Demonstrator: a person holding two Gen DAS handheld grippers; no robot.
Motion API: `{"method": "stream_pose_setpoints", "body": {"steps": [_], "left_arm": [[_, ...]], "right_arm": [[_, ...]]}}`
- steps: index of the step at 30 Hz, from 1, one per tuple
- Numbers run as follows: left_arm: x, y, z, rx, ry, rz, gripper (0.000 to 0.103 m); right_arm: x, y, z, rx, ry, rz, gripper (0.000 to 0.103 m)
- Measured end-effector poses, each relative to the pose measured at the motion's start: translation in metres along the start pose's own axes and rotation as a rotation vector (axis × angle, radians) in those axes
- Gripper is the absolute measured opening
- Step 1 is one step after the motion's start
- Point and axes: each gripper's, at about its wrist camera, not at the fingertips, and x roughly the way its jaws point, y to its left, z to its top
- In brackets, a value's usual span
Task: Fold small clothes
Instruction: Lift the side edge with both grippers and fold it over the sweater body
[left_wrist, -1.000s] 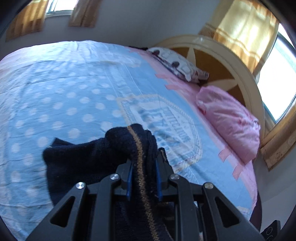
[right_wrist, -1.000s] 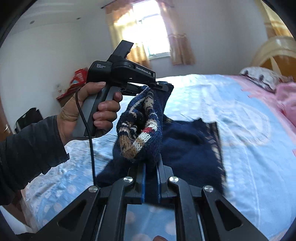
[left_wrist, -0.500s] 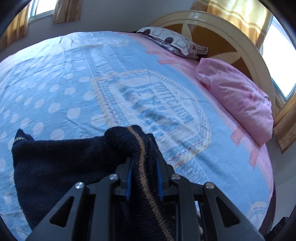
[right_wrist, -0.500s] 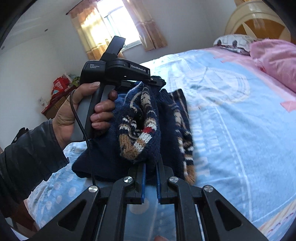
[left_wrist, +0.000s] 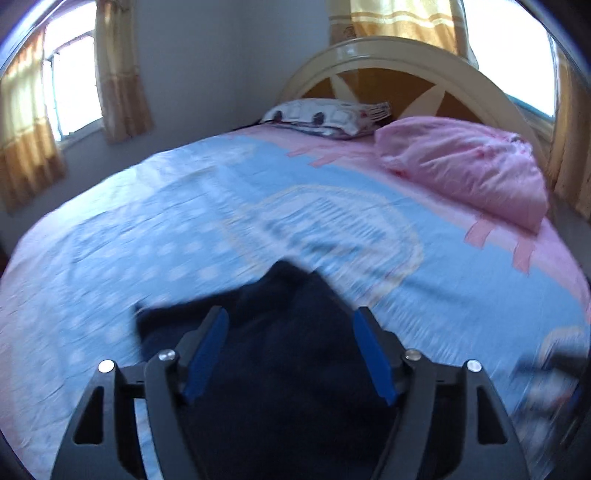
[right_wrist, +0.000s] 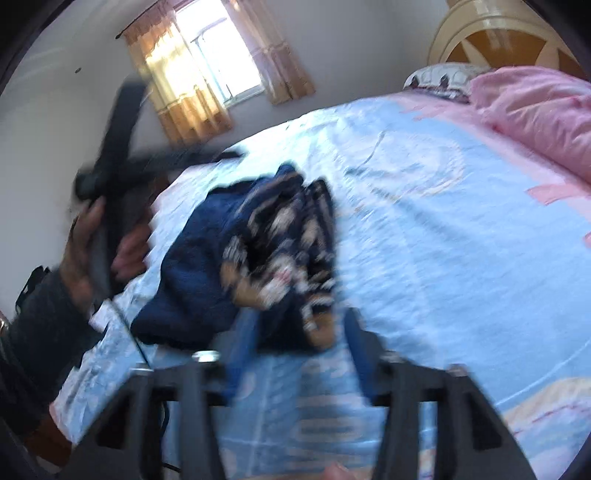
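Navy sweater (right_wrist: 236, 266): was seen lying bunched on the blue bedsheet (right_wrist: 424, 229), its patterned knit turned up.
Left gripper (left_wrist: 290, 332): jaws had just been opened and were spread; dark knit lay between them, apparently unpressed, though blur was heavy.
Right gripper (right_wrist: 299, 332): jaws had just been opened and were spread, with the sweater's near edge just ahead.
Pillow (left_wrist: 465, 166): pink, was seen near the headboard.

Coarse dark knit sweater (right_wrist: 236, 266), smooth cotton bedsheet (left_wrist: 155, 206), glossy headboard (left_wrist: 388, 48), matt black plastic fingers (left_wrist: 216, 332).
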Motion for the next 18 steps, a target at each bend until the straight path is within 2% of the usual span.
{"method": "stream_pose_setpoints", "body": {"steps": [3,6,8,11,12,13,14,16,18], "left_arm": [[-0.009,0.012,-0.027,-0.019,0.013,0.056,0.076],[-0.013,0.018,-0.054,-0.065,0.035,0.061,0.077],[-0.007,0.022,-0.067,-0.103,0.067,0.058,0.077],[0.000,0.024,-0.082,-0.144,0.091,0.047,0.077],[0.002,0.023,-0.085,-0.150,0.090,0.052,0.077],[0.002,0.022,-0.087,-0.149,0.088,0.057,0.077],[0.001,0.020,-0.089,-0.145,0.084,0.060,0.078],[-0.001,0.018,-0.091,-0.142,0.073,0.053,0.080],[-0.001,0.016,-0.093,-0.139,0.072,0.037,0.088]], "right_arm": [[-0.010,-0.003,0.027,0.002,-0.060,-0.009,0.058],[0.005,0.011,0.059,-0.049,-0.053,0.062,0.058],[0.031,0.023,0.080,-0.072,-0.004,0.104,0.058],[0.079,0.037,0.094,-0.041,0.122,0.216,0.057],[0.097,0.040,0.094,-0.025,0.172,0.233,0.051],[0.109,0.040,0.093,-0.016,0.197,0.217,0.015],[0.117,0.039,0.090,-0.012,0.207,0.172,0.010],[0.114,0.028,0.086,0.043,0.181,0.150,0.009],[0.099,0.013,0.081,0.083,0.136,0.107,0.009]]}}
